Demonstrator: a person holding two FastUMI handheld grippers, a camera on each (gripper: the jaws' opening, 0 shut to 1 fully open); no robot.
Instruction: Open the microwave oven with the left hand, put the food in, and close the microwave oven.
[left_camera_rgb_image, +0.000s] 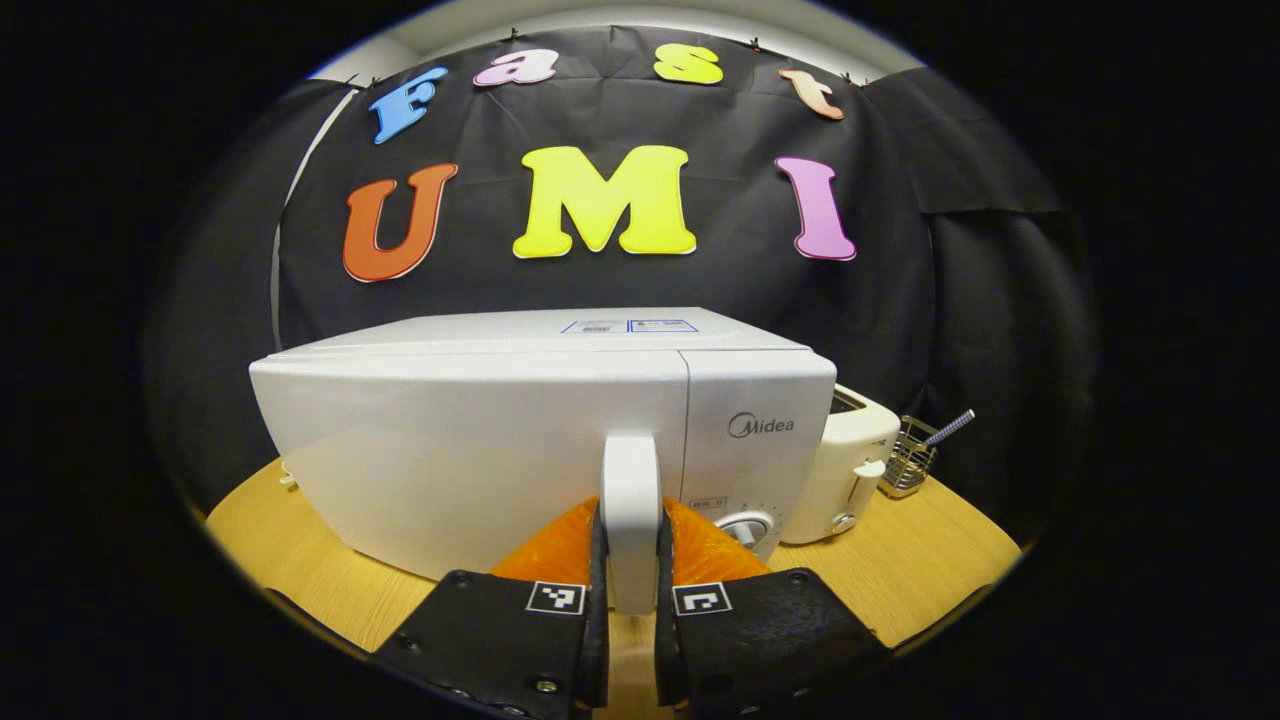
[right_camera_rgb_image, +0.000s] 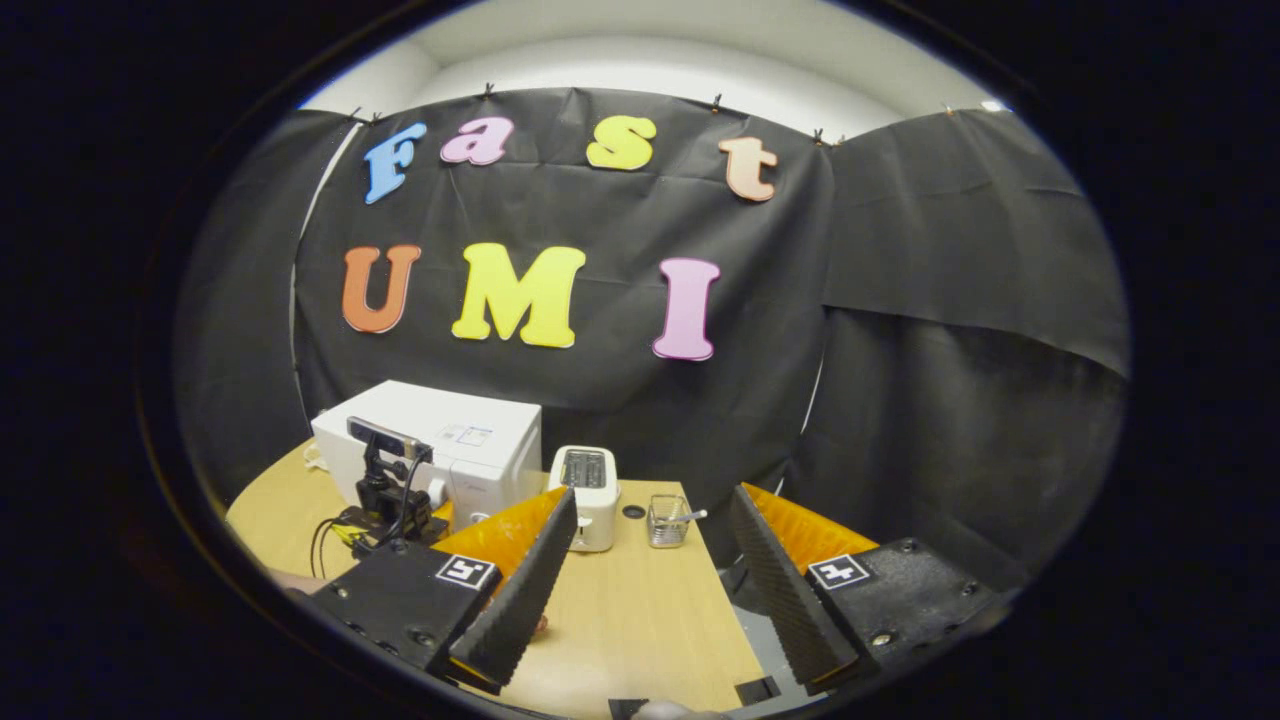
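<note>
The white microwave oven (left_camera_rgb_image: 540, 440) stands on a light wooden table (left_camera_rgb_image: 900, 580), toward its back left part, with its door shut and its vertical white handle (left_camera_rgb_image: 632, 500) facing the left gripper view. The left gripper (left_camera_rgb_image: 632, 600) is right at that handle: its two fingers sit narrow, one on each side, and both appear to press on the handle, though the contact itself is partly hidden by the finger bodies. Just beside the microwave's right side is a white toaster (left_camera_rgb_image: 845, 465), and next along the table's back edge a small wire basket (left_camera_rgb_image: 908, 460) with a thin metal utensil leaning in it. Behind everything hangs a black cloth wall (right_camera_rgb_image: 900, 300), with a pale wall and ceiling above.

In the right gripper view the right gripper (right_camera_rgb_image: 645, 590) hovers over the table's near right part, well apart from the microwave, its jaws spread wide with nothing between them. That view also shows the left gripper's camera rig at the microwave's front.
</note>
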